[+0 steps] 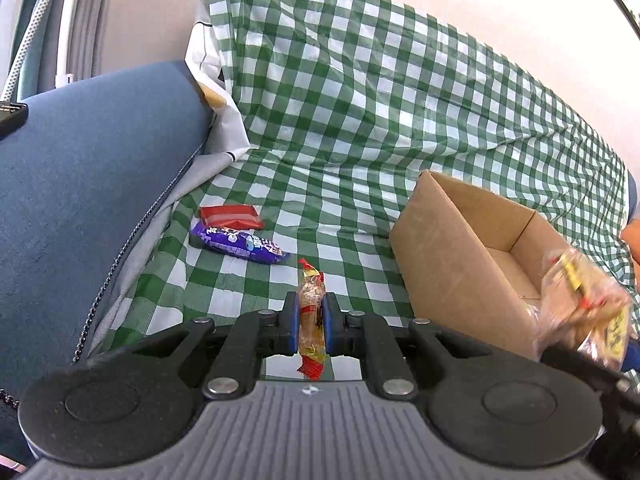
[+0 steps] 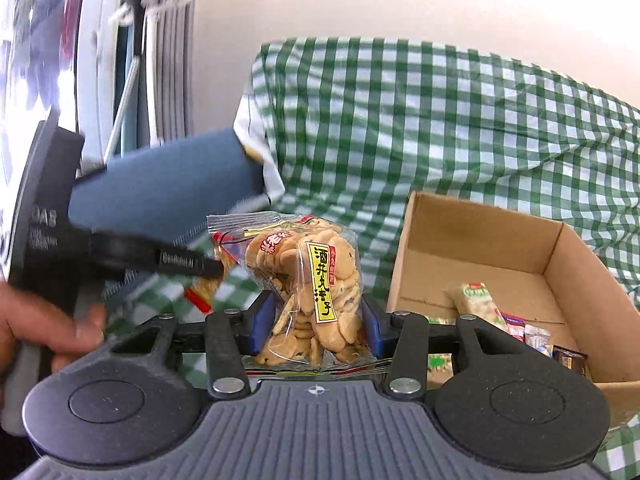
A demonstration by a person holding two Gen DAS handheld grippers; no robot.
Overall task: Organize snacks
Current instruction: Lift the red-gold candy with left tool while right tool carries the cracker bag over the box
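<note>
A skinny snack bar (image 1: pixel 311 312) is being pinched tight by the left gripper (image 1: pixel 311 322) over the checkered cloth (image 1: pixel 360 120), while a cracker bag (image 2: pixel 316 292) is being clamped by the right gripper (image 2: pixel 316 320) just beside the cardboard box (image 2: pixel 560 264).

Checked cloth (image 1: pixel 360 128) under box (image 1: pixel 444 264), snacks (image 1: pixel 236 236)

One cardboard box (image 2: pixel 516 240); two wrapped bars on checked cloth (image 1: pixel 360 128): red (image 1: pixel 230 217), purple (image 1: pixel 240 242).
</note>
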